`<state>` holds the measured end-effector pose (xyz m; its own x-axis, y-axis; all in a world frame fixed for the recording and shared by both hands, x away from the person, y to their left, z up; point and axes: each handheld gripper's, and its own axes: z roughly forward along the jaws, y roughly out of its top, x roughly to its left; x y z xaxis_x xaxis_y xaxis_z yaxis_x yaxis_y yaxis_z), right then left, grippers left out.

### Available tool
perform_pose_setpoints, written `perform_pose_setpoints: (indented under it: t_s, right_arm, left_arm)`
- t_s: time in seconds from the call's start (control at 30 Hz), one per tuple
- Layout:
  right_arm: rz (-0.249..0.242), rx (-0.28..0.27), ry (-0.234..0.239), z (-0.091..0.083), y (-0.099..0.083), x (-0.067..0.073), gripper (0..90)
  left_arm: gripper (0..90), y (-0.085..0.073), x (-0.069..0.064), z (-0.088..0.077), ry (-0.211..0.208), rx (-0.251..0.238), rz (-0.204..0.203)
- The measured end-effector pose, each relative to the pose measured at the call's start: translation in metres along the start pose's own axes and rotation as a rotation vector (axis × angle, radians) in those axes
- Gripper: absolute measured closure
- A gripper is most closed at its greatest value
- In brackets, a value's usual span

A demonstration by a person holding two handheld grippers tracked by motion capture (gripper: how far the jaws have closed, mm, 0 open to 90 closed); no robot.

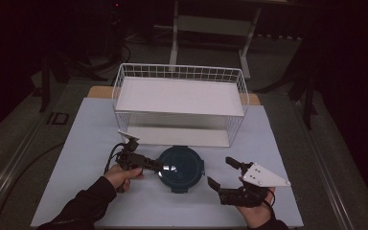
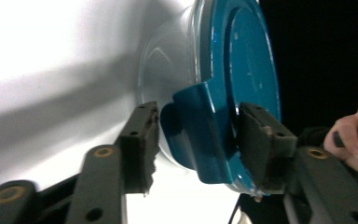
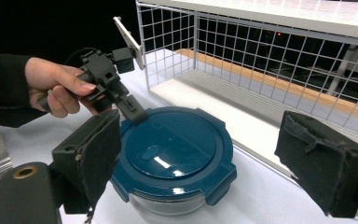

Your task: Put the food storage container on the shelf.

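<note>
**Rack crowds the far side, near side open**

The white wire two-tier rack (image 1: 179, 103) stands just behind the round glass container with the blue clip lid (image 1: 181, 168), blocking approach from there. The pale tabletop (image 1: 86, 129) lies bare beside and before it.

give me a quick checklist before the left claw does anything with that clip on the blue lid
1. Left claw straddles a lid clip: ok, clip sits between its jaws.
2. Pads pressing on the clip: not ok, a gap shows at the left pad; the right-hand pad is close, contact cannot be told.
3. Blue lid seated flat on the glass container: ok.
4. Container steadied: not ok, right claw is open beside it, not touching.
5. Other clips down: cannot tell for all; the near corner ones look folded down.
6. Wire shelf clear of the container: ok, it stands behind it.
</note>
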<state>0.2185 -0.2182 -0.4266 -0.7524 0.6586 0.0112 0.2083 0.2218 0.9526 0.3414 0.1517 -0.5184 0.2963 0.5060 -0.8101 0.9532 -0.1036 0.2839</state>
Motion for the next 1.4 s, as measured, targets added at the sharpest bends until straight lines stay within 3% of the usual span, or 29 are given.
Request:
perform_pose_setpoints:
  t_s: [0.07,0.3,0.6,0.83,0.97,1.1,1.4]
  right_arm:
    - [-0.002,0.003,-0.001,0.0,0.0,0.0,13.9]
    - [0.048,0.029,0.001,0.005,-0.005,-0.005,14.5]
    - [0.214,0.104,0.06,0.021,-0.014,-0.023,17.0]
    - [0.418,0.194,0.134,0.035,-0.029,-0.044,24.4]
    - [0.49,0.245,0.18,0.046,-0.038,-0.05,30.8]
    - [0.535,0.297,0.195,0.057,-0.046,-0.053,34.1]
    - [0.612,0.335,0.236,0.068,-0.058,-0.058,45.1]
  left_arm:
    - [51.6,0.0,0.002,0.0,-0.014,0.006,-0.011]
    - [53.4,-0.004,-0.001,-0.002,-0.003,-0.011,0.012]
    - [54.9,-0.011,-0.012,-0.005,0.024,-0.03,0.077]
    - [55.9,-0.019,-0.023,-0.007,0.049,-0.048,0.143]
    - [56.6,-0.024,-0.029,-0.008,0.065,-0.057,0.186]
    - [56.9,-0.028,-0.033,-0.008,0.075,-0.059,0.228]
    - [57.3,-0.032,-0.033,-0.009,0.069,-0.071,0.259]
